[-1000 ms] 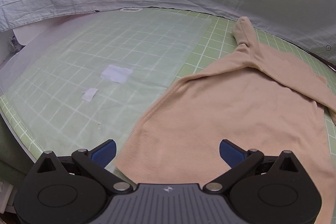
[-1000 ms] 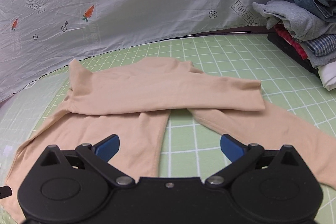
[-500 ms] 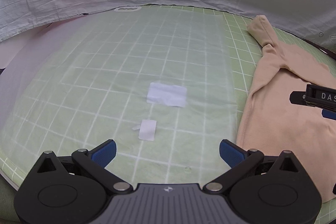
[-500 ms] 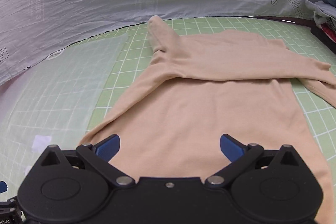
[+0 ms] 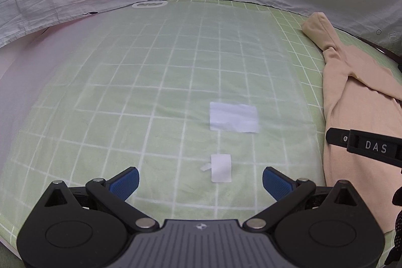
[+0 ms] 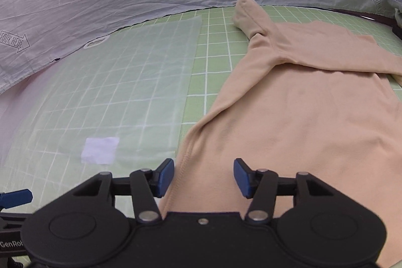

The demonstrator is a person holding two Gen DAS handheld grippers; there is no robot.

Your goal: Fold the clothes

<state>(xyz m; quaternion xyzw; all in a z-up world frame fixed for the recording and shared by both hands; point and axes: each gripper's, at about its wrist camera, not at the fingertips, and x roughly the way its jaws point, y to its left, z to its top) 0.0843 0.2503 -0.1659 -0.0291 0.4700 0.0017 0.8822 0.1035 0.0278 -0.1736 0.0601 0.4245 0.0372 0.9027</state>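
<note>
Green mat [image 6: 216, 47]; shirt hem [image 6: 186, 162] between jaws.

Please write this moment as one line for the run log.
left gripper: open, over green grid mat | right gripper: open, straddling hem edge of beige long-sleeved top | grasp: none yet

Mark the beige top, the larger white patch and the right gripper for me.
beige top [image 6: 301, 129]: right wrist view, middle of its body panel.
larger white patch [image 5: 234, 117]: left wrist view, its centre.
right gripper [image 6: 203, 178]: right wrist view, midway between its blue fingertips.
</note>
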